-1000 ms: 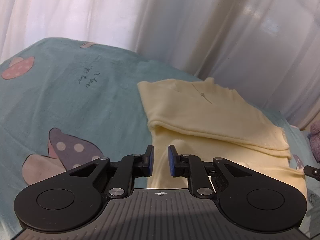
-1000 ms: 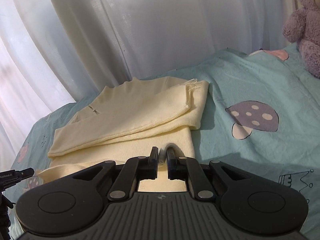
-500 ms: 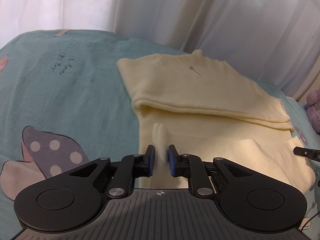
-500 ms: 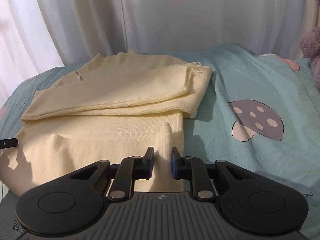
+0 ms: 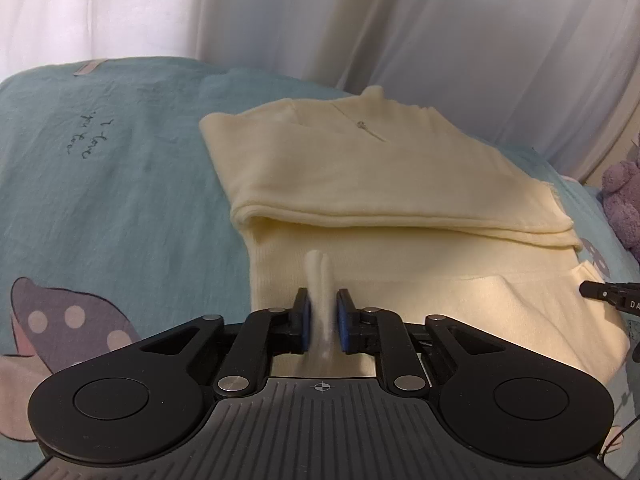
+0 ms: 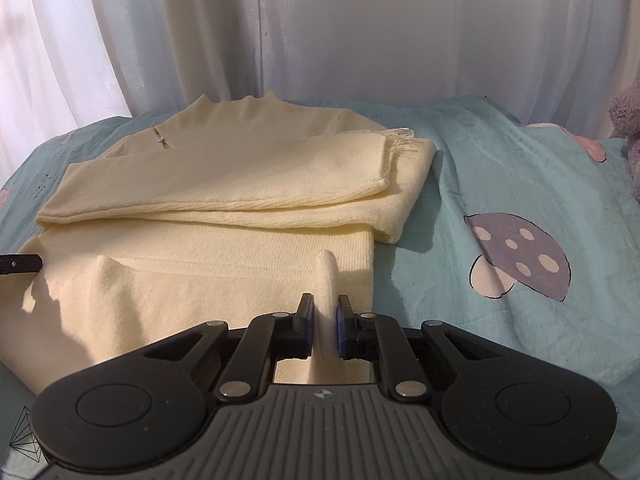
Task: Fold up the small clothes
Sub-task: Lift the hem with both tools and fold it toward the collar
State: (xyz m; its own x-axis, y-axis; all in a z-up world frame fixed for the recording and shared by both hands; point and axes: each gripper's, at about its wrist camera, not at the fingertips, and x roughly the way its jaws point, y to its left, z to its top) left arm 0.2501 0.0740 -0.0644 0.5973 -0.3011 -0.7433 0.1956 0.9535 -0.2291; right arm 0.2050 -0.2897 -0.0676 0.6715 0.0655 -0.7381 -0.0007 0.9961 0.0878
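The cream sweater (image 5: pixel 360 168) lies flat on a bed covered by a teal sheet (image 5: pixel 120 184) printed with mushrooms. Its 2 sleeves are folded across the chest, one over the other, and the collar end lies farthest from both cameras, towards the white curtain (image 6: pixel 320 32). The hem end lies nearest the cameras.

Left gripper (image 5: pixel 321 322): jaws have just been closing and now stand narrow, clamped on a raised pleat of the sweater's hem near its left corner. The pinched fabric stands up between the blue pads (image 5: pixel 305 324) and pokes out beyond them.

Right gripper (image 6: pixel 323 326): jaws have likewise just closed further and are narrow, pressed on a similar upright ridge of hem fabric near the right edge of the sweater.

Each view shows a dark tip of the other gripper at the frame's side, beside the hem.

A mushroom print (image 6: pixel 520 256) lies on the sheet to the right of the sweater. A purple plush toy (image 5: pixel 622 200) sits at the bed's far right edge, apart from the sweater.
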